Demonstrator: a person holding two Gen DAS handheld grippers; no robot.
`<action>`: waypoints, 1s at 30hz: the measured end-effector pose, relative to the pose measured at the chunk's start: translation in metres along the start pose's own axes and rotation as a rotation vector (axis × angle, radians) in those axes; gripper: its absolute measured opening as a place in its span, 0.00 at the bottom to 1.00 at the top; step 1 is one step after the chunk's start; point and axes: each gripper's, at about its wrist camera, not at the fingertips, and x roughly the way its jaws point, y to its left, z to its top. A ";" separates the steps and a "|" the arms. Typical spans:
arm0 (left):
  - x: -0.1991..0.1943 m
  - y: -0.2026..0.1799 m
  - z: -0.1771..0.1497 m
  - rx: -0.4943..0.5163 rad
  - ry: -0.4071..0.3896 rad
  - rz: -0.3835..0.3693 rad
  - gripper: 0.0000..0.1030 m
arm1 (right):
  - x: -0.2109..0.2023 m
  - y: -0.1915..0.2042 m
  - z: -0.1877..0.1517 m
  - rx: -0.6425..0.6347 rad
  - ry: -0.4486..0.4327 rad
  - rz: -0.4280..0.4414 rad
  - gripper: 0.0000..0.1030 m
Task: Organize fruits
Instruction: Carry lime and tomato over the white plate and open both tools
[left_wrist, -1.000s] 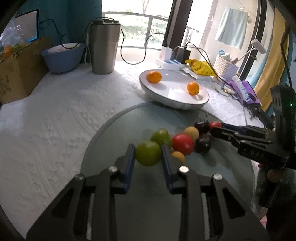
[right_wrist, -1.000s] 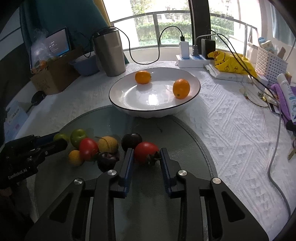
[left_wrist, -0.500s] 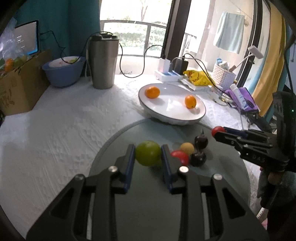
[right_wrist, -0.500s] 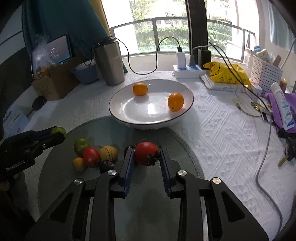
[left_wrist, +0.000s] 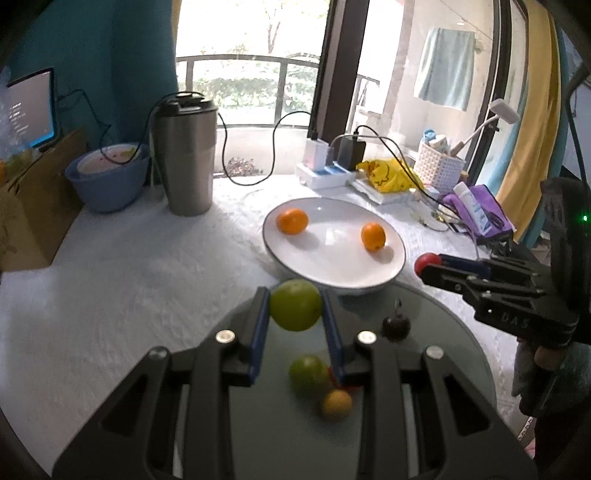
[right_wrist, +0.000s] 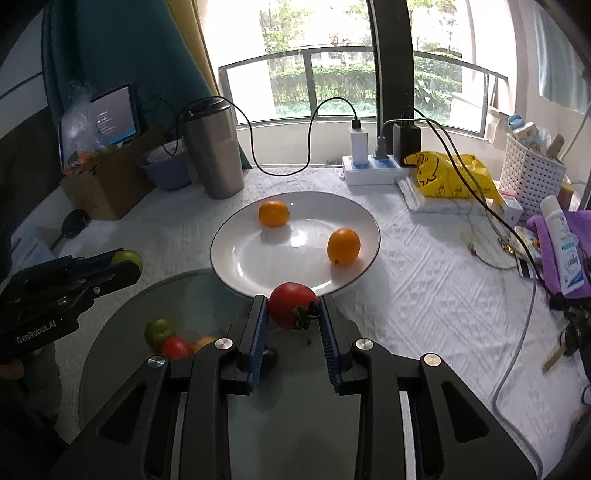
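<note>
My left gripper (left_wrist: 295, 308) is shut on a green fruit (left_wrist: 295, 309), held in the air just before the near rim of the white plate (left_wrist: 332, 266). My right gripper (right_wrist: 293, 310) is shut on a red tomato (right_wrist: 291, 309), lifted at the plate's (right_wrist: 236, 258) near edge. Two oranges (left_wrist: 292, 220) (left_wrist: 373, 236) lie on the plate. Below, on the round glass mat (left_wrist: 443, 350), remain a second green fruit (left_wrist: 308, 374), a small yellow fruit (left_wrist: 336, 404), a dark plum (left_wrist: 396, 325) and a red tomato (right_wrist: 176, 348), partly hidden by the fingers.
Behind the plate stand a steel tumbler (left_wrist: 186, 155), a blue bowl (left_wrist: 107, 177), a power strip with chargers and cables (right_wrist: 373, 170), a yellow bag (right_wrist: 448, 177) and a white basket (right_wrist: 532, 177). A cardboard box (left_wrist: 33, 206) sits at the left. A purple cloth with a tube (right_wrist: 563, 243) lies at right.
Both grippers have risen off the glass mat with their fruits and moved toward the plate. The remaining fruits have dropped lower in both views.
</note>
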 end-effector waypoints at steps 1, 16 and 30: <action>0.003 0.000 0.002 0.003 0.000 -0.002 0.29 | 0.002 -0.001 0.002 0.001 -0.001 0.000 0.30; 0.045 0.000 0.029 0.027 0.011 -0.028 0.29 | 0.041 -0.012 0.026 -0.002 0.027 0.015 0.30; 0.084 0.007 0.042 0.021 0.054 -0.040 0.29 | 0.076 -0.019 0.034 -0.004 0.066 0.013 0.29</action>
